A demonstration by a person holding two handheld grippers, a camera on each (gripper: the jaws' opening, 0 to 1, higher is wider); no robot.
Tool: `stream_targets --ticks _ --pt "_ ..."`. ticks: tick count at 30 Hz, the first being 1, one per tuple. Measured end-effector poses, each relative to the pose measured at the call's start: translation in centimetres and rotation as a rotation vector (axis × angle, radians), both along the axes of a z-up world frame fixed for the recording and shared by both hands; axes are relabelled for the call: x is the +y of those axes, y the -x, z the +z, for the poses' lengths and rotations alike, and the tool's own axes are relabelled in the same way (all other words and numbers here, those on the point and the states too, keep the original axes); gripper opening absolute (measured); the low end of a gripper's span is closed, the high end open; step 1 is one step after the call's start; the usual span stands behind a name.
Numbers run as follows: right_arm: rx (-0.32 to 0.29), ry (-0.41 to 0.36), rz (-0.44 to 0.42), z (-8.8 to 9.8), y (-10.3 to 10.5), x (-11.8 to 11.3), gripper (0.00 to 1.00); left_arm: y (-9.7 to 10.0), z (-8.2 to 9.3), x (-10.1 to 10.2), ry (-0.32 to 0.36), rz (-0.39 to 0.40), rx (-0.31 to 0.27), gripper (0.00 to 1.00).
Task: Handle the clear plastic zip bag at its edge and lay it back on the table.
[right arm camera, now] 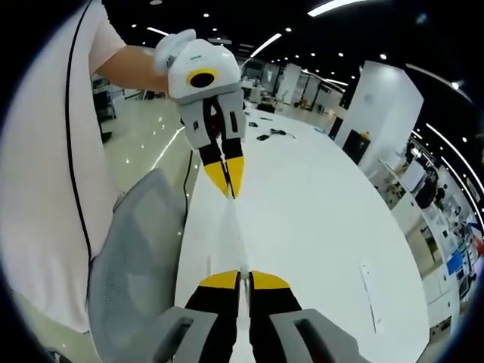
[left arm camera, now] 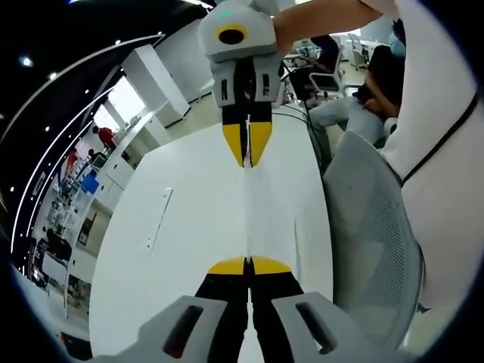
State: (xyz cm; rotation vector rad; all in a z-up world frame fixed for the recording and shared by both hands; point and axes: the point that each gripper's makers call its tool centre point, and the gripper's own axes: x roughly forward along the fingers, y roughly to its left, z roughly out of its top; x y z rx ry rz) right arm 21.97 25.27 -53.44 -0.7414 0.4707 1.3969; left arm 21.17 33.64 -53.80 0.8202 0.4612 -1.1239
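- Left claw [left arm camera: 247, 265], low centre of the left gripper view, is clamped on one edge of the clear zip bag [left arm camera: 246, 212]
- Right claw [right arm camera: 242, 278] pinches the opposite edge
- Bag stretches edge-on between both claws, its long axis running claw to claw, apparently above the white bench [left arm camera: 181, 227]
- Grey mesh chair [left arm camera: 370, 249] sits beside the bench

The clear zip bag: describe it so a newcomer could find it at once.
Start at the big white table. Above it, two yellow-tipped tongs face each other, left and right. The clear zip bag is the taut, nearly invisible sheet stretched edge-on between them, unlike the flat white strip lying on the table.
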Motion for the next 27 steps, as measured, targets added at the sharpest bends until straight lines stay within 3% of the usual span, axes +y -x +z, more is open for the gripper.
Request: stream_targets --ticks 15,27 --pt "0.027 -0.011 -0.013 -0.2 0.1 0.0 0.07 0.2 0.3 -0.2 0.012 -0.003 0.006 0.00" --pt "0.020 -0.026 0.018 0.4 0.5 1.2 0.00 0.1 0.2 0.1 0.014 0.010 0.010 0.00"
